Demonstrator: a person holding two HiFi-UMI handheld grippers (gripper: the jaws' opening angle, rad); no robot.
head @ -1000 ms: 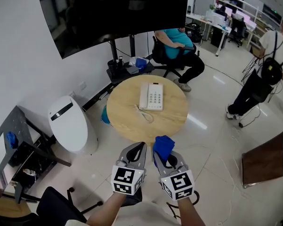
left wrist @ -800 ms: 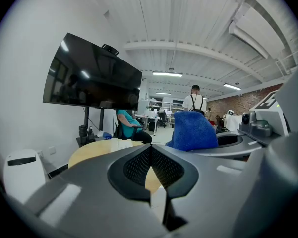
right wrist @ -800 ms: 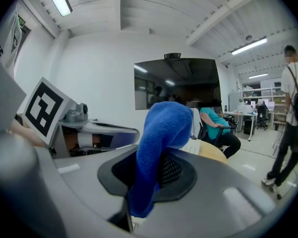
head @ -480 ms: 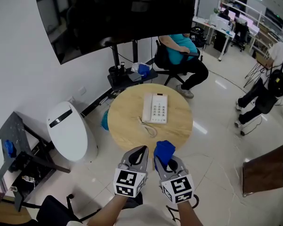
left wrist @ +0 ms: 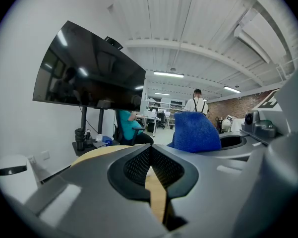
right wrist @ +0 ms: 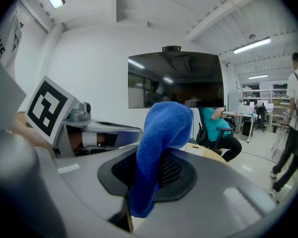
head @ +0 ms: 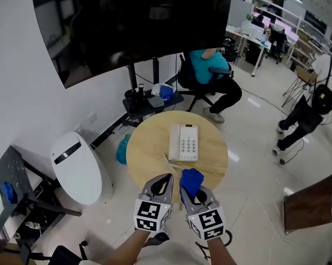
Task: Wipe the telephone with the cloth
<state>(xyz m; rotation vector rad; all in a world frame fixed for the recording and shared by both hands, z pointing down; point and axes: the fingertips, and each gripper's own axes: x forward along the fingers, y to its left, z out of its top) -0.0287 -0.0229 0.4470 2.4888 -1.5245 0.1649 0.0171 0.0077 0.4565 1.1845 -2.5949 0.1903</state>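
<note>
A white telephone [head: 184,142] lies flat on the round wooden table [head: 146,150], its curled cord trailing toward the near edge. My right gripper [head: 186,184] is shut on a blue cloth [head: 191,180], which bulges up from between its jaws [right wrist: 161,143]. My left gripper [head: 164,182] is shut with nothing in it; its pads meet in the left gripper view [left wrist: 149,155]. Both grippers hover side by side just short of the table's near edge. The blue cloth [left wrist: 194,131] also shows at the right of the left gripper view.
A big dark screen [head: 138,21] on a stand rises behind the table. A person in a teal shirt [head: 209,70] sits on an office chair beyond it. A white rounded unit [head: 80,167] stands left of the table. Another person [head: 306,112] stands at the right.
Both grippers have moved forward together toward the table; the telephone and table now sit closer below them. The cloth stays clamped in the right gripper.
</note>
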